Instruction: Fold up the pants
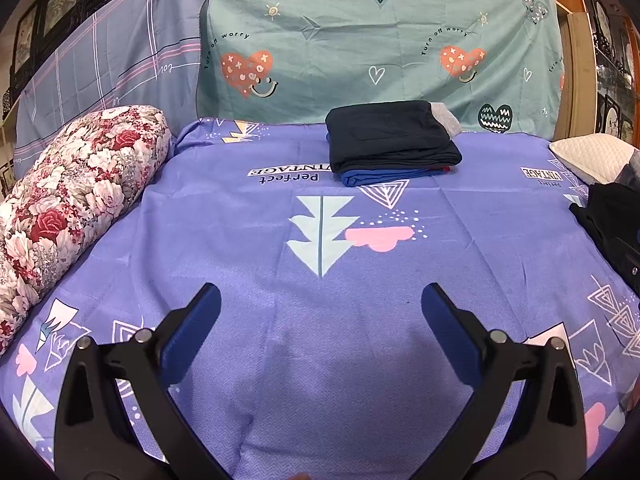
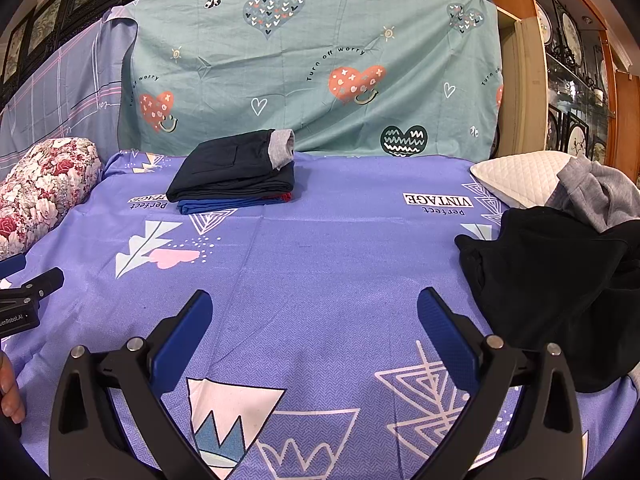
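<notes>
A stack of folded pants (image 1: pixel 390 142) lies at the far middle of the bed, dark navy on top of a blue pair; it also shows in the right wrist view (image 2: pixel 236 172). A crumpled black pair of pants (image 2: pixel 560 280) lies at the right side of the bed, seen at the right edge of the left wrist view (image 1: pixel 612 224). My left gripper (image 1: pixel 320 300) is open and empty above the purple sheet (image 1: pixel 240 240). My right gripper (image 2: pixel 314 304) is open and empty, just left of the black pants. The left gripper's body (image 2: pixel 28 296) shows at the right wrist view's left edge.
A floral bolster (image 1: pixel 68 200) lies along the left edge. A white quilted pillow (image 2: pixel 520 176) with a grey garment (image 2: pixel 596 192) sits at the far right. A teal heart-print sheet (image 1: pixel 360 40) hangs behind the bed. Wooden shelves (image 2: pixel 576 80) stand at right.
</notes>
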